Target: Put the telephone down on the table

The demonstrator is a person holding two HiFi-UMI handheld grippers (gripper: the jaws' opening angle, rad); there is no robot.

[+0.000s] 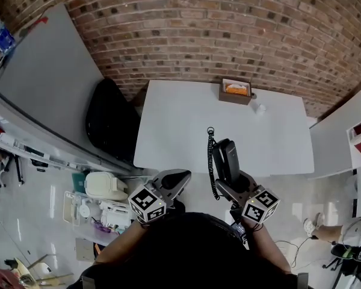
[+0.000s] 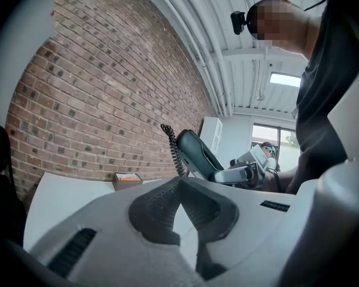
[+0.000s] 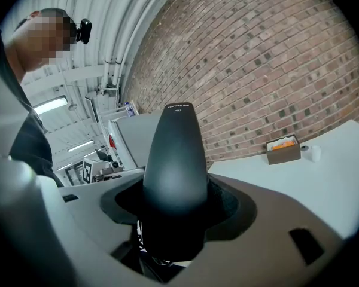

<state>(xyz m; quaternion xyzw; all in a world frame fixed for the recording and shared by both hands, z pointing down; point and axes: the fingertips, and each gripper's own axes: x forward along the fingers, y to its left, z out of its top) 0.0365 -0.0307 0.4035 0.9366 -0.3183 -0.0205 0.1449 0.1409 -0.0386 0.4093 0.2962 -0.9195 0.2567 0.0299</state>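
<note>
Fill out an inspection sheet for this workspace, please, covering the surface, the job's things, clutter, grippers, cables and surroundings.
Surface: white table, mostly bare.
Job's things: black telephone, held over the table's near edge, not yet set down.
Clutter: small brown box with orange contents at the far edge; small white object beside it.
Grippers: right gripper shut on the telephone; left gripper shut, holding nothing, short of the table's near edge.
Cables: coiled cord runs along the telephone's left side.
Surroundings: brick wall behind the table; black seat-like object to its left; assorted items on the floor.
</note>
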